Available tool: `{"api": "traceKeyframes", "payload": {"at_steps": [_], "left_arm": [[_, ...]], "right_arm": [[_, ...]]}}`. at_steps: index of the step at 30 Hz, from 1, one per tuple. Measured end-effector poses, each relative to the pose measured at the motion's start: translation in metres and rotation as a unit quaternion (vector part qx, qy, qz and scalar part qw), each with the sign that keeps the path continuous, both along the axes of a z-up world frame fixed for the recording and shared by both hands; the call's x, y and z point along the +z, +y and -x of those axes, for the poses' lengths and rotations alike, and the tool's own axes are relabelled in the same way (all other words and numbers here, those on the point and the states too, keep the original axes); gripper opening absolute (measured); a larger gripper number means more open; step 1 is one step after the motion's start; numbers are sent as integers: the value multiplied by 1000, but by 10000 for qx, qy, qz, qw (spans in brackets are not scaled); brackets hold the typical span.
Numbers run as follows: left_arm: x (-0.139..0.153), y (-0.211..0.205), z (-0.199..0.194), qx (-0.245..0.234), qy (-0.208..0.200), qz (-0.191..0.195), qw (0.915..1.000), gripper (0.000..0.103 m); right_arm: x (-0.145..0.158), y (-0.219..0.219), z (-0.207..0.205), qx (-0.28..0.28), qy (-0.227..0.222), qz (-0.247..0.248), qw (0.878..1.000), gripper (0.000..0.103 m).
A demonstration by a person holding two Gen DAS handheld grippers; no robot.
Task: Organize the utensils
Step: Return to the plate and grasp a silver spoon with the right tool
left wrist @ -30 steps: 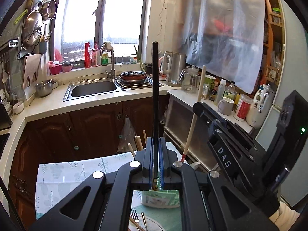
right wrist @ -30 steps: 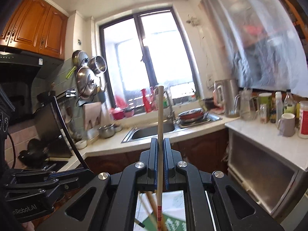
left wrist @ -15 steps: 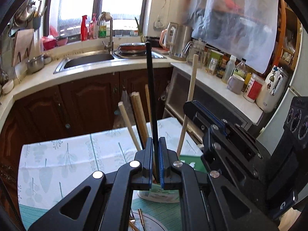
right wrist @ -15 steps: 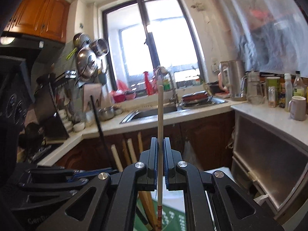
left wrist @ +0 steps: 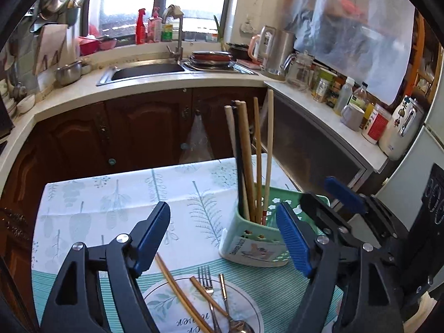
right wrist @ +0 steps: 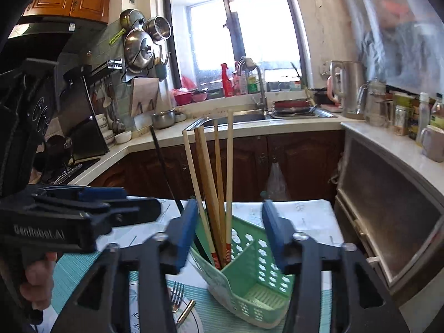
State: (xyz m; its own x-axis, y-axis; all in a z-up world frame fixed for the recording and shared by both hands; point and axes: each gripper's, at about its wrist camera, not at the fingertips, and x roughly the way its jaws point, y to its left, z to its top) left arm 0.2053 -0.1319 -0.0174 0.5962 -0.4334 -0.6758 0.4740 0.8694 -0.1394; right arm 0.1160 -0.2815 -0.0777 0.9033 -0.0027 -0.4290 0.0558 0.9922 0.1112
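Kitchen backdrop behind your table (left wrist: 116, 211): hanging pans at the left, a sink (left wrist: 147, 70) under the bright window, then a kettle (right wrist: 347, 83), jars and a mug along the right counter; window glare washes out the sill items.

Items, left to right:

- Your left gripper (left wrist: 222, 238): fingers (left wrist: 154, 233) spreading apart as you read this, nothing between the pads, only tablecloth and the caddy beyond them. In the right wrist view its body crosses the left edge, with part of your hand (right wrist: 36, 280) under it.
- Plate (left wrist: 163, 302), at the lower edge between the left fingers, cut off by the frame. On it lie two loose chopsticks (left wrist: 177, 291), a fork (left wrist: 206, 285) and a spoon (left wrist: 230, 305), its bowl partly out of frame.
- Green caddy (left wrist: 249, 241), on the table just beyond the plate. Its front compartment holds the upright chopsticks (left wrist: 256, 152): several pale or brown ones and one black one (right wrist: 163, 166); their lower ends are hidden inside. The perforated section (right wrist: 258, 272) beside them looks empty, though its floor is only partly visible.
- Your right gripper (right wrist: 227, 236): fingers (right wrist: 273, 230) also widening, released, flanking the standing chopsticks without touching them.
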Motion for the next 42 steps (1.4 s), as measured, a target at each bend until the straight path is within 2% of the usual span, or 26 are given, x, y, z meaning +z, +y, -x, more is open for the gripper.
{"api": "traceKeyframes", "payload": {"at_steps": [2,4,5,6,11,14,16,19,23,28,30,34,37,42], "left_arm": [[2,11,7,73,55,-1,10000,77],[2,23,13,192,180,-20,9997,77],[2,28,16,259,245,-51,9994,77],[1,33,18,328,306,-80,9990,77],[-7,60,39,585,511,-201,9968,78],[-16,69,54,628,581,-527,9949,79],[-22,75,64,652,576,-685,9938,87],[-28,82,77,642,564,-718,9938,88],[-40,96,87,706,743,-593,9930,88],[-58,112,90,891,973,-460,9902,88],[-65,118,90,968,1040,-435,9889,88],[-80,130,91,1103,1206,-296,9861,88],[-88,136,95,1119,1239,-215,9857,88],[-102,137,104,1178,1194,-316,9853,88]], "right_arm": [[7,4,20,-14,-69,36,10000,63],[16,11,37,23,-97,2,10000,75],[18,15,45,28,-91,40,9999,85],[24,22,55,36,-78,103,9999,88],[33,55,92,315,303,203,9988,89],[34,72,110,377,625,191,9971,90],[30,83,117,384,819,271,9955,90],[20,97,126,328,977,380,9939,90],[4,109,130,319,1231,432,9909,90],[-17,113,119,387,1720,202,9841,87],[-25,116,115,419,1868,146,9814,81],[-39,116,98,356,2157,335,9752,71],[-49,114,88,545,2298,265,9713,60],[-69,127,91,809,2473,285,9651,44]]}}
